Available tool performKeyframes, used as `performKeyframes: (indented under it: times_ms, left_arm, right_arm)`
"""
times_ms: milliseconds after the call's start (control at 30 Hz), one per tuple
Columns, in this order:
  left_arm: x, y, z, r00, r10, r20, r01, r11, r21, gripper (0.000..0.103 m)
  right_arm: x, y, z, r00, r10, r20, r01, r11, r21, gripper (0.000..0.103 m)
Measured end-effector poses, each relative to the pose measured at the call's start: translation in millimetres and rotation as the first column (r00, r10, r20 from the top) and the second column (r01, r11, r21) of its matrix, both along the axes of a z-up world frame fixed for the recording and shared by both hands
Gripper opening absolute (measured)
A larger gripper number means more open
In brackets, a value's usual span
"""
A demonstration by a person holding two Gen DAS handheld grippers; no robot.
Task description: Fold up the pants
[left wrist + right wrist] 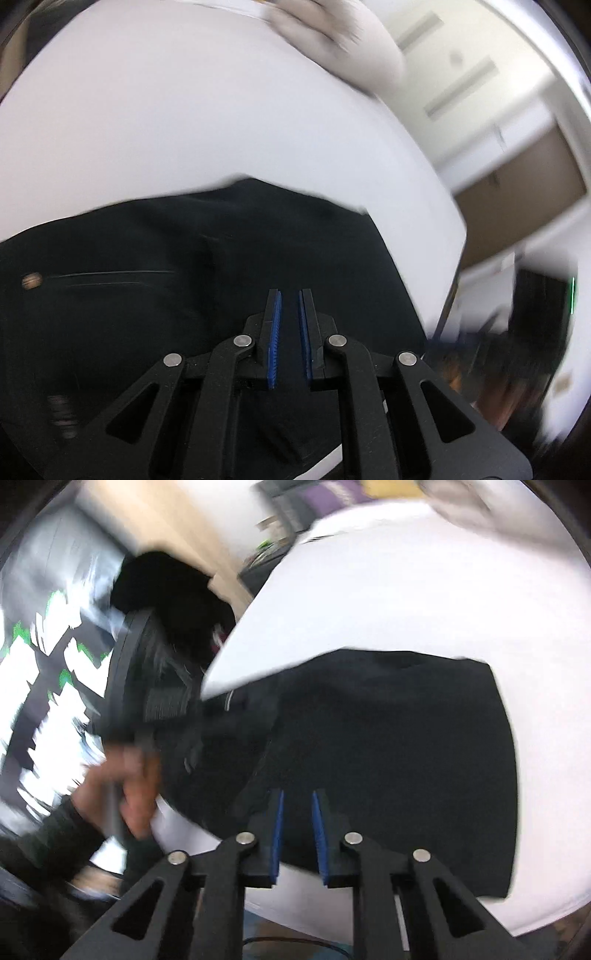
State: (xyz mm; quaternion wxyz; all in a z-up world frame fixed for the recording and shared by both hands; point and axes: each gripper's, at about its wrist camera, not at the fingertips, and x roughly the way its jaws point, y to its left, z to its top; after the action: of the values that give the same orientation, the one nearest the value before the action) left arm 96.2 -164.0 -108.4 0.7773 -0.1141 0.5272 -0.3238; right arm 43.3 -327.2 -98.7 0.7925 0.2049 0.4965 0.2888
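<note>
Across the white table [184, 110] lies the pair of black pants [388, 757], spread as a flat, roughly squared block with a straight edge on its far side and another on its right in the right wrist view. That compact outline suggests the garment is already doubled over at least once, though blur hides how many layers there are. Its placement near the table's front edge keeps it within reach of both tools. At the table's far end sits a pale, crumpled heap of cloth [332, 33], well apart from the pants and probably waiting its turn.

Over the dark fabric hangs the left gripper [290, 332], its blue pads parted by a narrow gap with no cloth between them. A small brass-coloured button [31, 281] shows to its left, beside a thin pocket seam, so this end is likely the waist.

The right gripper [298, 834] hovers near the pants' front edge, its jaws likewise slightly apart and empty. Beside it, the person's left hand [125, 794] grips the other tool's handle.
</note>
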Motion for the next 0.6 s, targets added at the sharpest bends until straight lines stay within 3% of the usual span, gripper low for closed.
performKeyframes:
  times_ms: [67,133,167,300,400,467,600]
  left_arm:
    - [-7.2,-23.6,-14.7,0.997,-0.07,0.017,0.068,0.994,0.085,0.009]
    - [-11.1,-29.5,-41.3,0.996,-0.089,-0.029,0.092,0.985,0.148,0.009]
    - [-12.6,-23.9,-48.6,0.997,-0.077,-0.027,0.079,0.991,0.11,0.009]
    - [-11.3,-18.0,-53.7,0.996,-0.083,-0.037,0.085,0.995,0.051,0.009]
    - [-9.9,-11.6,-56.4,0.995,-0.086,-0.039,0.088,0.995,0.042,0.009]
    - [-10.5,-6.9,-56.9,0.995,-0.086,-0.043,0.088,0.996,0.027,0.009]
    - [-8.8,2.4,-60.8,0.995,-0.081,-0.052,0.081,0.997,0.0,0.009]
  right_arm:
    - [37.3,-41.3,-12.6,0.997,-0.03,-0.067,0.038,0.992,0.124,0.017]
    - [64.5,-65.7,-24.6,0.992,-0.072,-0.108,0.092,0.978,0.189,0.017]
    - [85.0,-76.8,-34.7,0.987,-0.069,-0.144,0.103,0.964,0.245,0.017]
    - [141.5,-85.4,-71.5,0.971,-0.071,-0.229,0.136,0.95,0.282,0.017]
    - [165.9,-78.7,-110.0,0.945,-0.07,-0.319,0.151,0.96,0.238,0.016]
    - [155.6,-74.4,-123.5,0.934,-0.077,-0.348,0.165,0.959,0.229,0.0]
    - [120.7,-86.2,-120.0,0.939,-0.078,-0.334,0.176,0.945,0.275,0.0]
